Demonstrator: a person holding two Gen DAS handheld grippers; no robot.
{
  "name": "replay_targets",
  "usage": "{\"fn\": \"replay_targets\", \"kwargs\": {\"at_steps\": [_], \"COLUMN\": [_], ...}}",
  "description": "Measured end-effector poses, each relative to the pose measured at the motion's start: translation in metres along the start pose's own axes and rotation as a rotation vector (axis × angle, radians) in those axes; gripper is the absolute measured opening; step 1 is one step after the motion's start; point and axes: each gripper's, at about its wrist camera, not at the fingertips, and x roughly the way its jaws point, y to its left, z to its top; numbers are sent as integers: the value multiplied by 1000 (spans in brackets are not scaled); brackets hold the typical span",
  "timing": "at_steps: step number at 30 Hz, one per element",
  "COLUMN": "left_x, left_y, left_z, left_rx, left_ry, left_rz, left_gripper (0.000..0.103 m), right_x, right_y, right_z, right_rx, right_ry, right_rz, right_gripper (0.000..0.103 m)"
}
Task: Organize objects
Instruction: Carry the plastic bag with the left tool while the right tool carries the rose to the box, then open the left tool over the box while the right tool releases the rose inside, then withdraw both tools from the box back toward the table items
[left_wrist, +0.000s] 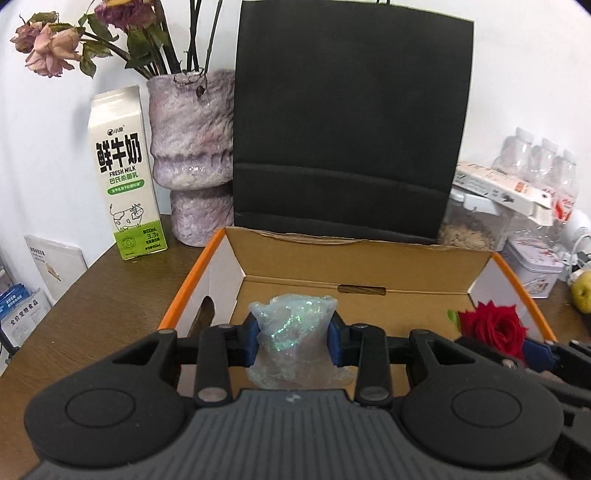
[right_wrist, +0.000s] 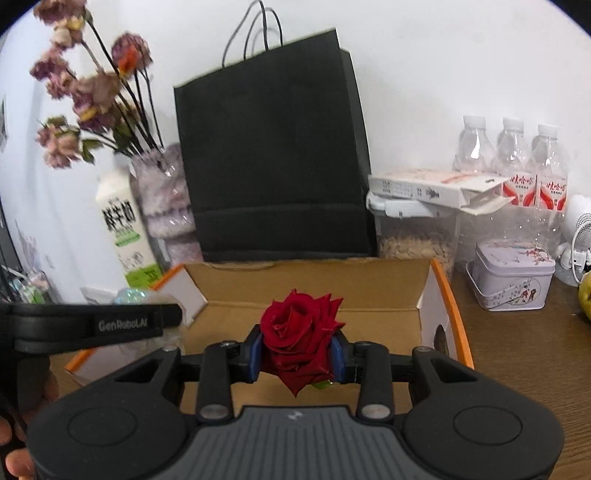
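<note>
Left gripper (left_wrist: 293, 341) jaws pinch a soft, light glittery wrap (left_wrist: 293, 328) mid-body, right gripper (right_wrist: 298, 356) jaws squeeze the fragile red rose (right_wrist: 300, 332) btwn pads, both above the open box (left_wrist: 369, 275), prob. crushable.

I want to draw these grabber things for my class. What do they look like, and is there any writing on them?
Each gripper is matte black plastic with two round bumps at the back and a grey ribbed plate in the middle. Black bars with silver pins lead to the left gripper and right gripper, whose fingers have blue pads. One arm's side says "GenRoboLAI" in pale letters. No cables or sleeves show.
</note>
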Motion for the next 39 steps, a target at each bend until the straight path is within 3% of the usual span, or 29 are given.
{"fn": "replay_targets", "kwargs": {"at_steps": [8, 11, 14, 15, 17, 18, 19, 22, 39], "left_x": [16, 16, 15, 14, 12, 10, 9, 7, -34], "left_y": [-4, -5, -3, -2, 2, 3, 4, 10, 37], "left_z": [-5, -6, -6, -5, -5, -6, -6, -5, -3], "left_rx": [13, 14, 8, 1, -13, -16, -18, -28, -70], "left_ry": [-36, -46, -57, -58, -71, -88, -104, -99, -148], "left_rz": [26, 29, 23, 21, 29, 39, 46, 45, 26], "left_gripper": [36, 41, 57, 73, 97, 103, 103, 103, 103], "right_x": [9, 11, 13, 14, 14, 13, 13, 11, -12], "right_y": [0, 0, -1, -2, -2, -2, -1, -2, 9], "right_z": [-7, -9, -9, -9, -9, -10, -9, -9, -1], "right_rx": [-35, -37, -26, -23, -20, -20, -22, -16, -26], "right_ry": [-14, -2, 6, 8, 11, 5, 0, -15, -23], "right_rz": [-41, -41, -43, -45, -45, -48, -51, -49, -40], "right_gripper": [34, 35, 42, 46, 62, 77, 89, 103, 103]}}
